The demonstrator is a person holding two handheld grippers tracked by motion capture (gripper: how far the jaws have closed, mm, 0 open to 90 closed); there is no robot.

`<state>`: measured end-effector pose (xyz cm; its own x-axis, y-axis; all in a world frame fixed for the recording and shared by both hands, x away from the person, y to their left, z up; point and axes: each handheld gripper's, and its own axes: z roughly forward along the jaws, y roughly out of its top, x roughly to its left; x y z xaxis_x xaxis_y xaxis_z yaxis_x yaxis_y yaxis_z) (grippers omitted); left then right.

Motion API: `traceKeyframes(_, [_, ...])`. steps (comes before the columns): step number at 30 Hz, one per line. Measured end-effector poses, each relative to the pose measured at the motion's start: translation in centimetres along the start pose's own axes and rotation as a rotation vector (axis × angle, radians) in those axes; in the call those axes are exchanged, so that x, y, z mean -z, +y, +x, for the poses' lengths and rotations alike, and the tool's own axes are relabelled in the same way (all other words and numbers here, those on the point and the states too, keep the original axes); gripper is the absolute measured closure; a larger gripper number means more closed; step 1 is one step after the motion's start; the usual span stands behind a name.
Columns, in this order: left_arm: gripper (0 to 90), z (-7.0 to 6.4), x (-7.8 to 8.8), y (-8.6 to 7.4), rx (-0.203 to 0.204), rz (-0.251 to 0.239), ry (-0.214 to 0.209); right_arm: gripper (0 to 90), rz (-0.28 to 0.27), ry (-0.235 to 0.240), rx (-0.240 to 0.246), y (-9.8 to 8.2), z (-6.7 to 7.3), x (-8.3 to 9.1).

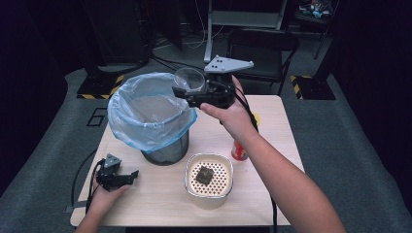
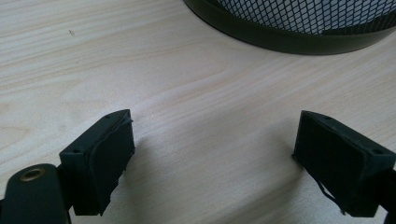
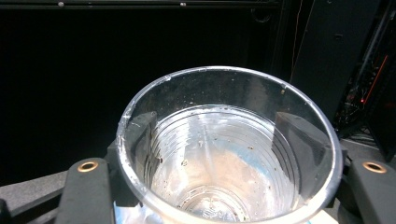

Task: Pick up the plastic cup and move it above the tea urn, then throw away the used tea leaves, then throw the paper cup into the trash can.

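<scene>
from the high view i see my right tongs (image 1: 187, 94) lifted off the counter (image 1: 272, 145), clamped on a clear plastic cup (image 1: 189, 78) that hangs over the far right rim of the mesh bin (image 1: 165, 153) with its pale blue liner bag (image 1: 141, 126). the right gripper view tells me what the high one can't: both black pads press on the cup's (image 3: 224, 158) sides, seen through the wall, its mouth faces the camera, and small dark specks cling to the inside; something pale blue shows beneath it, probably the liner, though that corner is too blurred to be sure. the high view also gives me a cream container with a perforated top (image 1: 209, 180) carrying a dark lump (image 1: 204, 174), and a red can (image 1: 239, 151) partly hidden behind my right forearm. the right arm reaches forward and to the left across the counter, wrist raised, the tongs pointing left toward the bin. my left hand (image 1: 104, 194) rests low at the near left edge, its tongs (image 1: 131, 175) pointing right; the left gripper view shows those tongs (image 2: 212, 156) standing wide apart with bare wood between them and the bin's dark base (image 2: 289, 39) just ahead.
</scene>
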<state>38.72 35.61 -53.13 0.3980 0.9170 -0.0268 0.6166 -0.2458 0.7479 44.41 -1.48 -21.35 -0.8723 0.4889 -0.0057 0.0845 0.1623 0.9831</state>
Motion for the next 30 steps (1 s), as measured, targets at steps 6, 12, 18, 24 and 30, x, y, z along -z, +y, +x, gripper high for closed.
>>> traceKeyframes(6, [12.6,0.1,0.0,0.0,-0.007,0.003,0.006,30.4,0.019,-0.015,0.013,0.5,-0.2,-3.1])
traceKeyframes(12, [12.4,0.0,0.0,0.0,-0.008,0.004,0.008,29.5,0.067,-0.026,0.012,0.0,-0.2,-6.4])
traceKeyframes(18, [12.5,0.1,0.1,0.1,-0.010,0.016,0.004,26.9,0.097,-0.041,0.009,-0.5,0.1,-8.8])
traceKeyframes(24, [12.5,0.1,0.1,0.1,-0.010,0.015,0.003,23.0,0.110,-0.057,-0.005,-0.9,-0.1,-10.2])
traceKeyframes(30, [12.5,0.1,0.1,0.1,-0.011,0.015,0.003,9.2,0.125,-0.038,-0.017,-1.6,0.2,-11.5])
